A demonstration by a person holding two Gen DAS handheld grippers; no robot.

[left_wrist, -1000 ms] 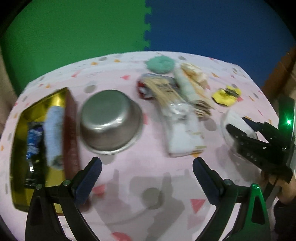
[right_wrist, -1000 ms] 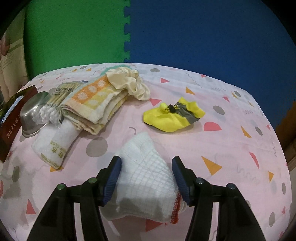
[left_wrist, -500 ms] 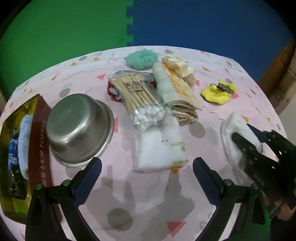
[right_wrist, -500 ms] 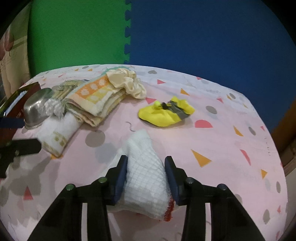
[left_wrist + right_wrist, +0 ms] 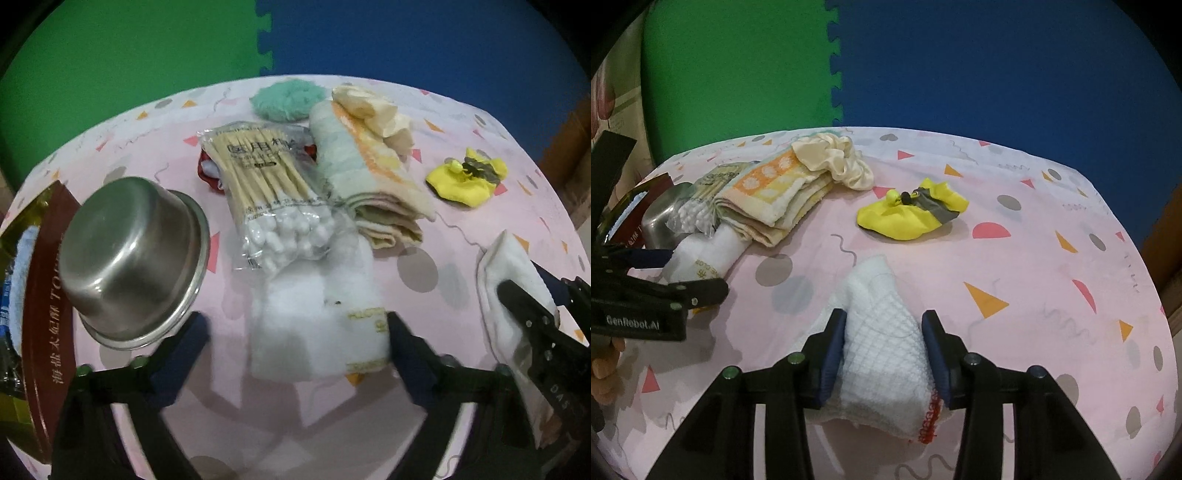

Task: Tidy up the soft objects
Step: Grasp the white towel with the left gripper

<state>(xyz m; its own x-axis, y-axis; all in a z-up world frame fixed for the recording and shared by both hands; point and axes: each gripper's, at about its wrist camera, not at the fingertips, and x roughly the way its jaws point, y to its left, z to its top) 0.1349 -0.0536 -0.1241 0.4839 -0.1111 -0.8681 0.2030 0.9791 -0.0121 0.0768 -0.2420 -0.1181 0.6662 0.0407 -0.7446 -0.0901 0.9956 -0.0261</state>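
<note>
A white folded towel [image 5: 317, 317] with gold lettering lies on the pink tablecloth between the fingers of my left gripper [image 5: 295, 332]. Its jaws are closing; the right pad is at the towel's edge and the left pad stands clear. In the right wrist view both pads of my right gripper [image 5: 884, 350] press the sides of a white waffle cloth [image 5: 882, 332] with red stitching, though the jaws are opening slightly. That cloth [image 5: 506, 266] and its gripper also show at the right edge of the left wrist view.
An upturned steel bowl [image 5: 133, 258] sits left of the towel, beside a gold and maroon box [image 5: 40, 295]. Behind lie a bag of cotton swabs [image 5: 273, 206], a striped towel [image 5: 365, 177], a cream scrunchie [image 5: 373, 110], a green puff [image 5: 288, 98] and a yellow pouch [image 5: 465, 181].
My left gripper moved right and down over the white folded towel and its jaws narrowed. My right gripper's jaws closed in on the waffle cloth.
</note>
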